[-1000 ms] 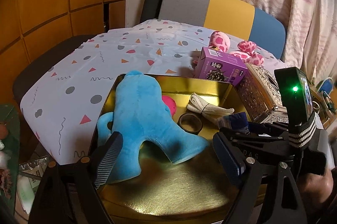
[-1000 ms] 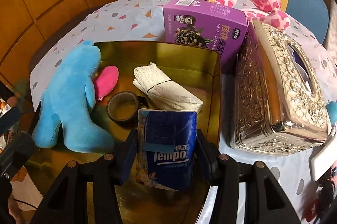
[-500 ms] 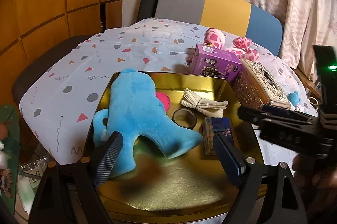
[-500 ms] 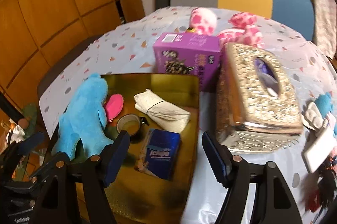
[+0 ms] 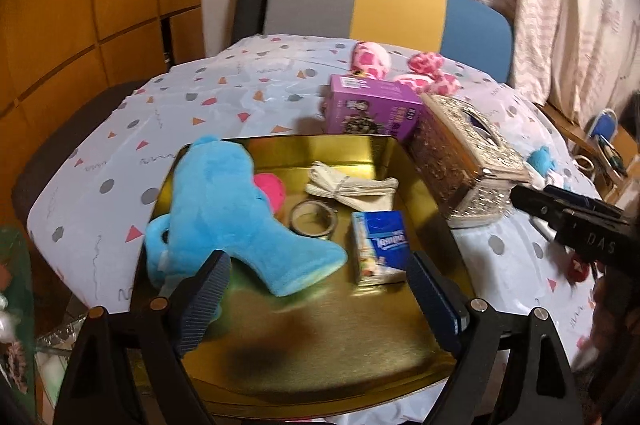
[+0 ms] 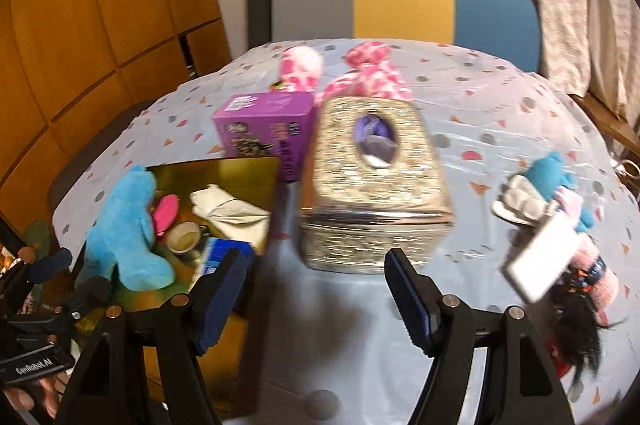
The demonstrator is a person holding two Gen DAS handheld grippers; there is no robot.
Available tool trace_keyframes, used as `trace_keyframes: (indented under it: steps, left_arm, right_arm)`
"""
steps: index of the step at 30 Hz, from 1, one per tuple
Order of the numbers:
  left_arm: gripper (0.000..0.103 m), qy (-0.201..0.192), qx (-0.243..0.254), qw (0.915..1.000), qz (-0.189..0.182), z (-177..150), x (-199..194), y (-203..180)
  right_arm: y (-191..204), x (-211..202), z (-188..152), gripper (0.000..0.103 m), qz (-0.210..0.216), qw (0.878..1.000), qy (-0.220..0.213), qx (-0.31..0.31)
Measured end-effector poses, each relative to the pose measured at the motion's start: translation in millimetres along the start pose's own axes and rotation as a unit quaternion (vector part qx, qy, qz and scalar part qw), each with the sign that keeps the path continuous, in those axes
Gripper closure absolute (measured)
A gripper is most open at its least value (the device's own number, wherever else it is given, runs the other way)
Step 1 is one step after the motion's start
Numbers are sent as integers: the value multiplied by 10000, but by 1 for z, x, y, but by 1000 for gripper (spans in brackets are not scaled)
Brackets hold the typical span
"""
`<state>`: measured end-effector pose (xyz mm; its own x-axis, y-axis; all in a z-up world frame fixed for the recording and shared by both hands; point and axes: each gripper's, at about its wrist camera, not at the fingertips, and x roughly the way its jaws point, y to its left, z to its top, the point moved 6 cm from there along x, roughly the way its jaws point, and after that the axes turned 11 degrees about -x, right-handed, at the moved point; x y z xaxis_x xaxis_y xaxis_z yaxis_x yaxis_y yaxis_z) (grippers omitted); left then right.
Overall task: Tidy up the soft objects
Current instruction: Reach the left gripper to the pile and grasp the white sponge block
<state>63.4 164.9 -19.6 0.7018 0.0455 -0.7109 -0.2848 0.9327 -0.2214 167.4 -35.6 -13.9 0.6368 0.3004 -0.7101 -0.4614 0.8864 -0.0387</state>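
On my far left, the blue plush toy (image 5: pixel 224 213) lies along the left side of the gold tray (image 5: pixel 332 341), fuzzy and bright, its broad foot end pointing towards me and one edge hanging over the tray's left rim. Tucked against its right side is a small pink soft piece (image 5: pixel 271 187). Further right in the tray lie a tape ring (image 5: pixel 313 219), a tied bundle of pale cloth (image 5: pixel 352 185) and a blue tissue pack (image 5: pixel 380 247) standing free on the tray floor. My left gripper (image 5: pixel 316 301) hovers over the near part of the tray with its fingers (image 5: pixel 202 305) spread wide, holding nothing and touching nothing.

Beyond the tray stand a purple box (image 6: pixel 266 131) and, to its right, an ornate silver tissue box (image 6: pixel 374 181), with a pink spotted plush (image 6: pixel 364 73) behind them on the patterned tablecloth (image 6: pixel 500 129). My right gripper (image 6: pixel 316 301) is over the cloth just in front of the tissue box, fingers apart and empty. Far right lies a small blue plush (image 6: pixel 550 173) among blurred clutter.
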Motion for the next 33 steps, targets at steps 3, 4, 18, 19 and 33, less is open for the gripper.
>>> trace_keyframes:
  steps: [3, 4, 18, 19, 33]
  left_arm:
    - [13, 6, 134, 9999, -57, -1, -1, -11]
    - [13, 11, 170, 9998, -67, -1, -1, -14]
    - [13, 139, 901, 9937, -648, -10, 0, -85]
    - [13, 199, 960, 9926, -718, -12, 1, -93]
    - [15, 576, 2144, 9641, -1459, -43, 23, -220]
  right_arm:
    - [-27, -7, -7, 30, -172, 9995, -6, 246]
    - [-37, -9, -10, 30, -233, 9992, -12, 339]
    - [-204, -81, -66, 30, -1542, 9656, -347, 2064]
    - [-217, -88, -73, 30, -1669, 9584, -404, 2279]
    - [-308, -115, -156, 25, -1784, 8757, -885, 4399]
